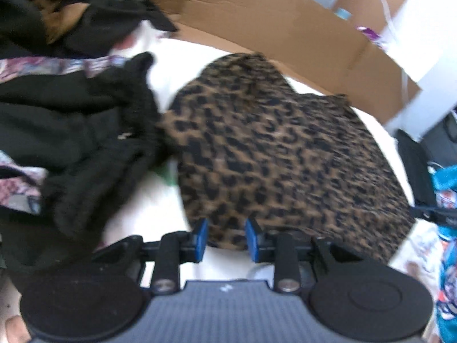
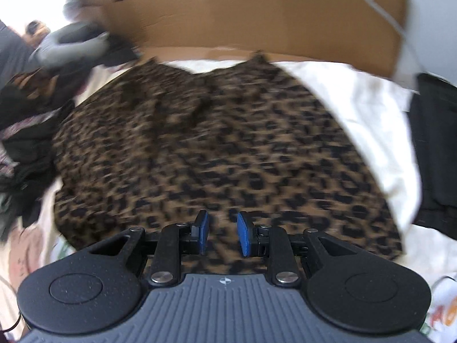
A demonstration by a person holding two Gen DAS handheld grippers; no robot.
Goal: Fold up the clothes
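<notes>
A leopard-print garment (image 1: 280, 154) lies spread flat on a white sheet (image 1: 142, 217). My left gripper (image 1: 225, 238) hovers open at the garment's near edge, its blue pads on either side of the hem with nothing gripped. In the right wrist view the same leopard-print garment (image 2: 214, 154) fills the middle of the frame. My right gripper (image 2: 221, 234) stands open over its near part, nothing between the blue pads. Both views are motion-blurred.
A heap of black and floral clothes (image 1: 71, 131) lies left of the garment. A brown cardboard box wall (image 1: 271, 25) runs along the far side. Dark fabric (image 2: 434, 148) sits at the right edge of the white sheet (image 2: 365, 120). Blue patterned cloth (image 1: 445, 200) lies far right.
</notes>
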